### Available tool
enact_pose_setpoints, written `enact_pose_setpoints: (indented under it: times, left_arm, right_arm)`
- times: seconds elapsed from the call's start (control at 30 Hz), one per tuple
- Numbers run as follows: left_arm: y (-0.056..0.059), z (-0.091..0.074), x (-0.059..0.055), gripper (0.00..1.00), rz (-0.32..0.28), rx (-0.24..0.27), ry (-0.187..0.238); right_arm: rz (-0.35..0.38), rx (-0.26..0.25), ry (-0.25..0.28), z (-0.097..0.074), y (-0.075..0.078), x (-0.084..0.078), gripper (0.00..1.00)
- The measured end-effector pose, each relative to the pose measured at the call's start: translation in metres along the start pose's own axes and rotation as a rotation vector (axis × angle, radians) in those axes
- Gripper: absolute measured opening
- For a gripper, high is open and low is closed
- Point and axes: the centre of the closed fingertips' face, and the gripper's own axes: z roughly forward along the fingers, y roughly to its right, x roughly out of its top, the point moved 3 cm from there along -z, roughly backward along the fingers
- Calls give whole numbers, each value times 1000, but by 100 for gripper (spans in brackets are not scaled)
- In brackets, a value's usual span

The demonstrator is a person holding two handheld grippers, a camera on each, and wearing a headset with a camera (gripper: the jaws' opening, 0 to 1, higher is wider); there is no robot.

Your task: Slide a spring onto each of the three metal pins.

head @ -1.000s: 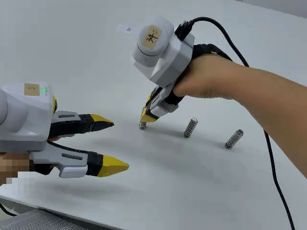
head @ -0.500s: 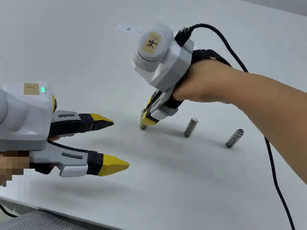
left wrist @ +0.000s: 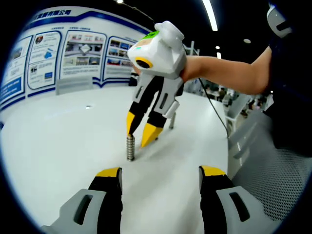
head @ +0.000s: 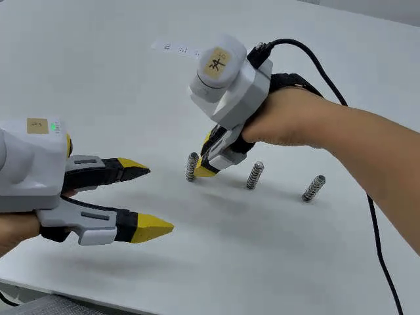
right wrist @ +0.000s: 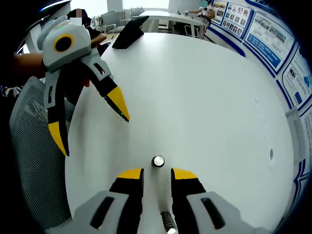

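Head view: three springs (head: 254,175) stand upright in a row on the white surface (head: 262,262), the right gripper (head: 202,168) with slightly parted, empty fingers just beside the leftmost spring (head: 191,167), the left gripper (head: 159,199) well apart, fingers spread wide, holding nothing.

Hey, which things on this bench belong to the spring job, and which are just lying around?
Part of the job: left spring, middle spring, right spring, all standing on the table; right gripper, open beside the left spring; left gripper, open, off to the side.
Just lying about: white paper strip; black cable running to the right gripper.
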Motion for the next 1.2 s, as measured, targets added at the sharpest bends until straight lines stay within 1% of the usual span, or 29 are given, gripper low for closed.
enact_pose_setpoints:
  times: [0.07,0.37,0.53,0.7,0.8,1.0,1.07,1.2]
  left_arm:
    - [0,0,1,65,1,1,2]
    - [-1,1,4,66,5,3,3]
    - [-2,2,7,66,8,4,3]
    - [-4,4,9,67,7,6,1]
    - [-5,4,11,67,11,8,-2]
    - [-6,4,15,68,15,16,-1]
    - [-6,4,14,69,16,17,-5]
    - [-6,4,15,69,17,20,-9]
  right_arm:
    - [7,-5,19,-4,0,1,24]
    - [25,-29,62,-14,-1,-2,26]
    - [43,-43,95,-19,0,-7,28]
    - [66,-56,125,-28,2,-13,30]
    - [80,-68,146,-35,4,-17,30]
    - [118,-96,219,-54,5,-24,31]
    - [128,-103,238,-61,2,-30,32]
    - [158,-124,261,-70,5,-41,33]
